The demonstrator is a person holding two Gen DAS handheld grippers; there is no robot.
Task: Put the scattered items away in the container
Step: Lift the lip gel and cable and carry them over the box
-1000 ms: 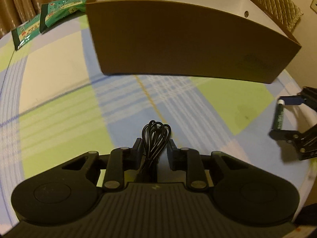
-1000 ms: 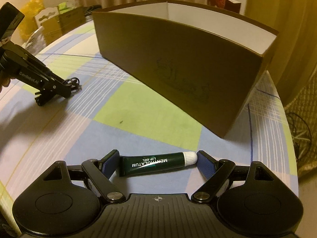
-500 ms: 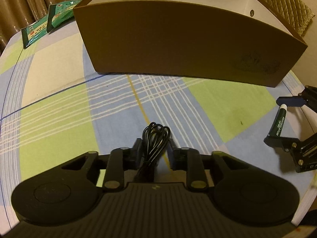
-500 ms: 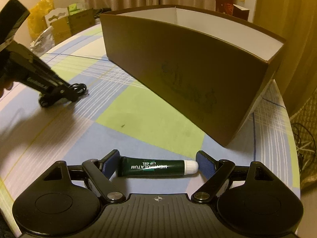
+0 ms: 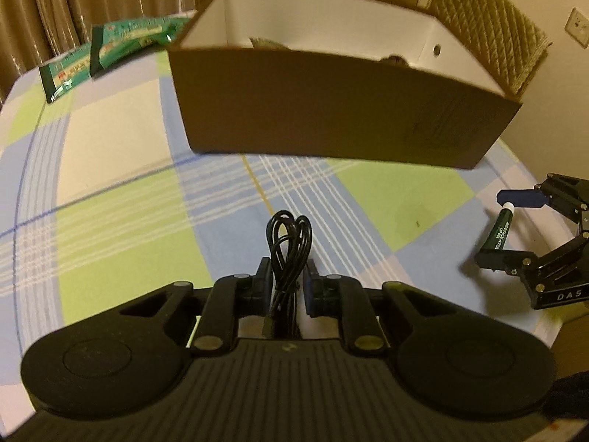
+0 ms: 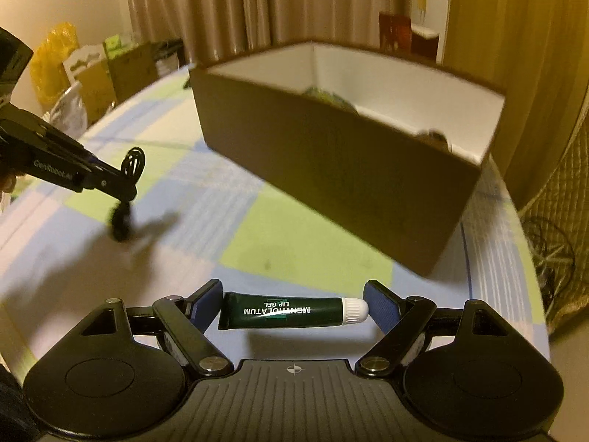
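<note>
The brown cardboard box [image 5: 331,118] with a white inside stands on the checked tablecloth, with some items low inside it. My left gripper [image 5: 288,269] is shut on a bundled black cable [image 5: 289,243], whose loops stick out past the pads. From the right wrist view, the cable [image 6: 134,160] hangs clear above the cloth in the left gripper [image 6: 127,180]. My right gripper [image 6: 294,302] is shut on a dark green lip gel tube [image 6: 283,311], gripped end to end and held off the table. That tube [image 5: 500,232] also shows at the right of the left wrist view.
Two green packets [image 5: 121,37] lie on the far left of the table [image 5: 110,140]. A quilted chair back [image 5: 489,37] stands behind the box. Cartons and bags [image 6: 110,70] sit beyond the table's left side. The table edge [image 6: 530,294] curves close on the right.
Both grippers have risen, each carrying its item. The cable has come off the cloth, and the box's inside now shows over its near wall.
</note>
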